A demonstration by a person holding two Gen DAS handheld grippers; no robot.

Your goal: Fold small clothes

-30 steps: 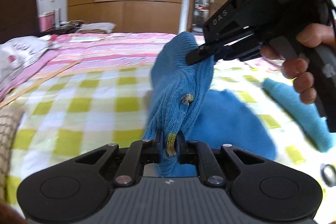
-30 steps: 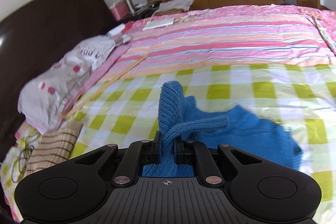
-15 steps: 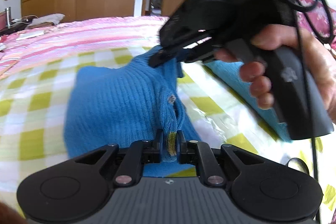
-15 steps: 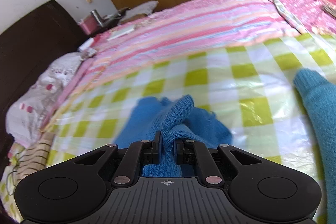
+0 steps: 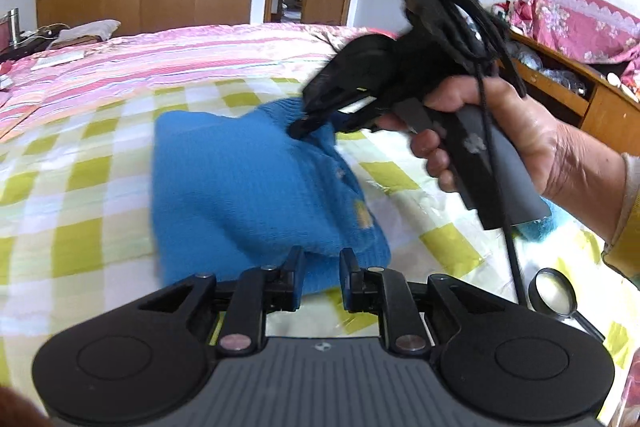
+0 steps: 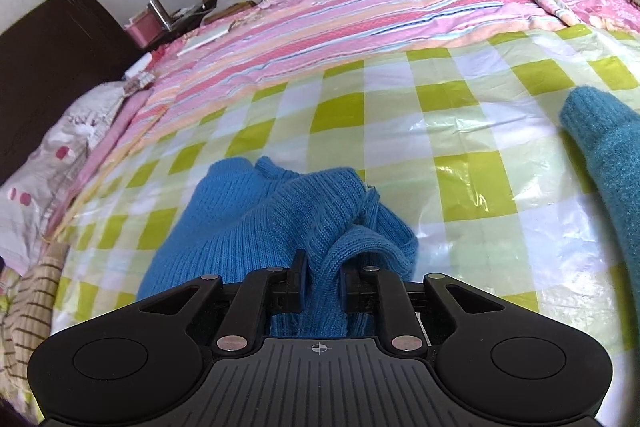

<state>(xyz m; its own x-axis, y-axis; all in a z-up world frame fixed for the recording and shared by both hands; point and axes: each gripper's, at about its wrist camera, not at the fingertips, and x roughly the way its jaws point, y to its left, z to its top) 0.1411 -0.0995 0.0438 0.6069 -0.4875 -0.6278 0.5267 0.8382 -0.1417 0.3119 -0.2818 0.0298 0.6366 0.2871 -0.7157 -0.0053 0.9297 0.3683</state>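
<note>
Blue knit sweater (image 5: pixel 240 187) now lies mostly flat on the green-checked plastic sheet (image 5: pixel 80 187), folded over on itself; a second ago it hung bunched in the air between both grippers. In the left wrist view it fills the centre, hem at 6 o'clock by the fingertips, collar end at 12 o'clock.

Left gripper (image 5: pixel 320 277): jaws have just been opening, now apart with a clear gap; hem edge sits in front of the gap, pads not pressing it. Looks like release.

Right gripper (image 6: pixel 322 279): jaws have just been opening too; a ribbed fold of the sweater is between them, pads seem slack on it. In the left wrist view its tips rest at the collar end, 1 o'clock, held by the person's hand (image 5: pixel 500 147).

Judgement: one fold is laid down and let go; next is probably regrasp for another fold or smoothing.

Outward: teal knit garment (image 6: pixel 608 163) at 3 o'clock in the right wrist view, well apart. Magnifying glass (image 5: pixel 554 297) at 4 o'clock in the left wrist view. Pink striped bedspread (image 6: pixel 360 19) beyond, at 12 o'clock.
</note>
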